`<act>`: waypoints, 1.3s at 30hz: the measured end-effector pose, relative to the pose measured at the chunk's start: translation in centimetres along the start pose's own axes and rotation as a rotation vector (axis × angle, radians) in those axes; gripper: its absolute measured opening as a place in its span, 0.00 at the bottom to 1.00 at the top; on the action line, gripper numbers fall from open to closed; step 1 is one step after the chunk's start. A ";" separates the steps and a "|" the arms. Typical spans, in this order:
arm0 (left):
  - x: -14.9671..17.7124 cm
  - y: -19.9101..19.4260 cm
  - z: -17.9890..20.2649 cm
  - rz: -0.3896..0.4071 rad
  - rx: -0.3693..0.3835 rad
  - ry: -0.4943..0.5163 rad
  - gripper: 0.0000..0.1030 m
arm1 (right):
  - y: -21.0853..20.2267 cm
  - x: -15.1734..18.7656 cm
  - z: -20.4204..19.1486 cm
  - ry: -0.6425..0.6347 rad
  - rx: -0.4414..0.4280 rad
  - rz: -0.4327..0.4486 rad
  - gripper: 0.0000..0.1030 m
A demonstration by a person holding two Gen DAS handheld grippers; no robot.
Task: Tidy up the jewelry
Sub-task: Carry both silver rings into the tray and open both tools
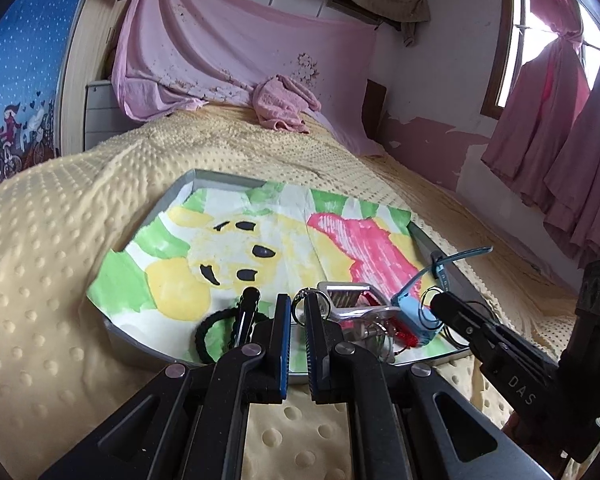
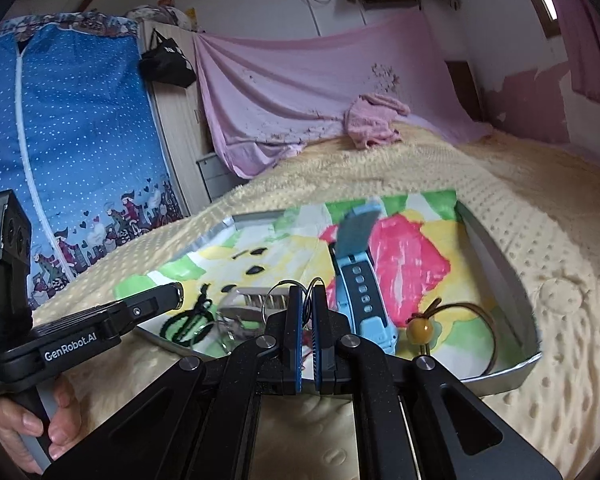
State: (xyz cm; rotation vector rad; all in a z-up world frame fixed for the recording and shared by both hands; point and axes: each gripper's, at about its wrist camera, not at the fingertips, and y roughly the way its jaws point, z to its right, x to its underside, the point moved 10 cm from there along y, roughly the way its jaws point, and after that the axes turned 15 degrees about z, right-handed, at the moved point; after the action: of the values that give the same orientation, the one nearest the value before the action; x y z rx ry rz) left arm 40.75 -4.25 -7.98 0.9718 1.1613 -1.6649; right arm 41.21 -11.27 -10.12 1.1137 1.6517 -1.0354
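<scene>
A grey tray (image 1: 436, 246) lined with a painted paper lies on the bed; it also shows in the right wrist view (image 2: 496, 256). In it lie a black hair tie (image 1: 204, 334), a black clip (image 1: 246, 308), a silver hair claw (image 1: 348, 300) and a blue watch (image 1: 418, 316). My left gripper (image 1: 298, 304) is nearly shut around a metal key ring (image 1: 300, 310). My right gripper (image 2: 305, 300) is shut on a metal ring (image 2: 278, 300) beside the blue watch (image 2: 360, 296). A yellow-bead hair band (image 2: 420, 328) lies at the tray's right.
The yellow dotted blanket (image 1: 52, 272) covers the bed around the tray. A pink towel (image 1: 284, 106) lies at the headboard. Pink curtains (image 1: 556, 140) hang at the right. A blue wardrobe cover (image 2: 72, 152) stands to the left.
</scene>
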 end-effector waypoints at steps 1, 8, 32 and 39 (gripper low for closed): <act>0.1 0.1 -0.1 -0.003 0.000 -0.005 0.07 | 0.3 0.3 0.2 0.011 0.001 -0.011 0.04; 1.2 1.0 -0.2 -0.043 -0.001 -0.012 0.07 | 1.5 2.2 1.0 0.042 0.011 -0.060 0.04; 1.6 0.8 -0.6 -0.059 -0.001 -0.038 0.07 | 1.3 2.9 0.8 -0.004 0.037 -0.082 0.05; 0.8 -0.9 -1.3 -0.027 -0.025 -0.061 0.22 | 0.3 2.5 1.1 -0.022 0.081 -0.050 0.11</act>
State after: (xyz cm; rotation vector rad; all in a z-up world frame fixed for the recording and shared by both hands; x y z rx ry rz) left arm 39.84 -2.97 -8.84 0.8879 1.1568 -1.6863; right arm 41.11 -11.61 -12.84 1.1145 1.6396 -1.1517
